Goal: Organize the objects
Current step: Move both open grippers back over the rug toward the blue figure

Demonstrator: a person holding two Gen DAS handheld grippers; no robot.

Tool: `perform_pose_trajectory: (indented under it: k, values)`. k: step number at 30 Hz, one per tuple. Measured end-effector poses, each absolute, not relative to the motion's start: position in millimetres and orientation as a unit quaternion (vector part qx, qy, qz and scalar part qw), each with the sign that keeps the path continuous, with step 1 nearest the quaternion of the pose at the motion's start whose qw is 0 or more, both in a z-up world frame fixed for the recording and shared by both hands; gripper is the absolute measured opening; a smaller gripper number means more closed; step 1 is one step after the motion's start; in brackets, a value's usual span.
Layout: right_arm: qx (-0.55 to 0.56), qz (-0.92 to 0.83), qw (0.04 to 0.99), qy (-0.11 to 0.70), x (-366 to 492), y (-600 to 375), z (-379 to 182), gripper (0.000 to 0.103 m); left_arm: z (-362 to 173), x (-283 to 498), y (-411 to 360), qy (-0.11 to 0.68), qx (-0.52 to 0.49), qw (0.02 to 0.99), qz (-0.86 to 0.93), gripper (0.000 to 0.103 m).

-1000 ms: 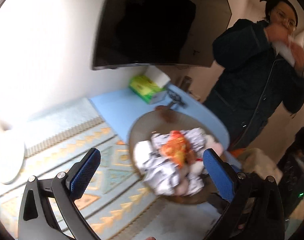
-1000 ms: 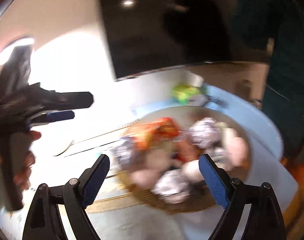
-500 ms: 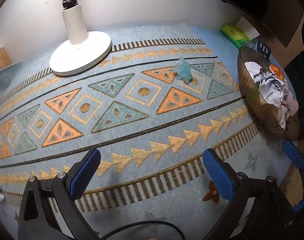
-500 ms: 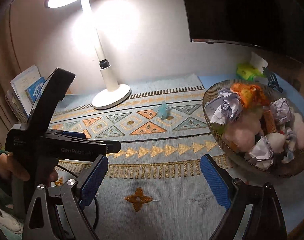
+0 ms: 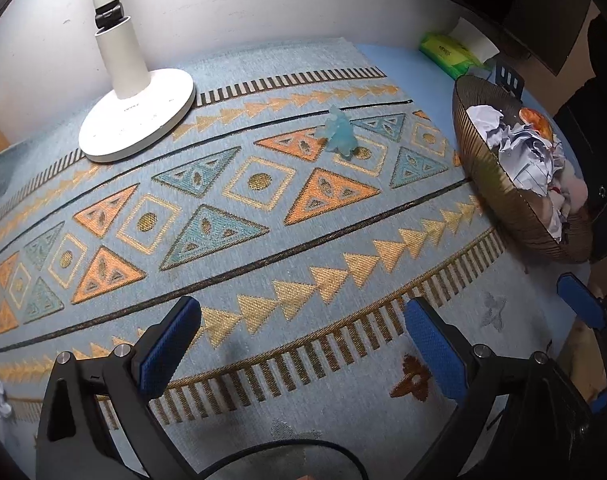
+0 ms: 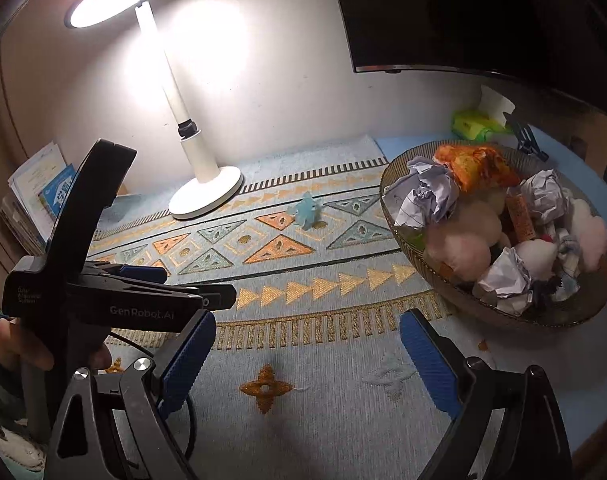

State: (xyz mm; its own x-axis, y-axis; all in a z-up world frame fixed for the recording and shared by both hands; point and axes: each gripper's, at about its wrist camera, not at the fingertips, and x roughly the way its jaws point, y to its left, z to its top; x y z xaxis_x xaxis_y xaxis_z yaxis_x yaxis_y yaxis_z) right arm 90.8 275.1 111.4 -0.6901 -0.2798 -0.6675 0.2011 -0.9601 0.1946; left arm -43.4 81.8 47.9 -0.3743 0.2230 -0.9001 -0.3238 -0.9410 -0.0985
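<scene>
A small translucent blue figurine (image 5: 340,133) stands on the patterned blue mat (image 5: 231,216), also seen in the right wrist view (image 6: 306,211). A brown ribbed bowl (image 6: 407,240) at the right holds crumpled paper balls (image 6: 425,192), an orange wrapper (image 6: 473,166) and pink plush toys (image 6: 459,240); it shows in the left wrist view (image 5: 499,196). My left gripper (image 5: 301,344) is open and empty above the mat's near border. My right gripper (image 6: 305,350) is open and empty over the mat, left of the bowl. The left gripper's body (image 6: 115,304) shows in the right wrist view.
A white desk lamp (image 6: 205,196) stands at the back of the mat, its base in the left wrist view (image 5: 137,124). A green tissue pack (image 6: 477,124) and a black clip (image 6: 525,140) lie behind the bowl. A dark monitor (image 6: 483,12) hangs above. Papers (image 6: 39,192) stand at the left.
Both grippers swung down from facing the bowl and monitor to facing the mat. In the last half second they moved a little closer to the mat.
</scene>
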Motion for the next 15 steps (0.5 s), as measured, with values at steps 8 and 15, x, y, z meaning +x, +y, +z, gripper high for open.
perform_pose_trajectory:
  k: [8, 15]
  values:
    - [0.373, -0.917, 0.131, -0.051, 90.4, 274.0, 110.2, 0.093, 47.4, -43.2, 82.4, 0.045, -0.536, 0.166, 0.826, 0.102]
    - [0.375, -0.916, 0.13, -0.052, 90.5, 273.0, 108.0, 0.093, 47.8, -43.4, 81.5, 0.043, -0.536, 0.165, 0.827, 0.102]
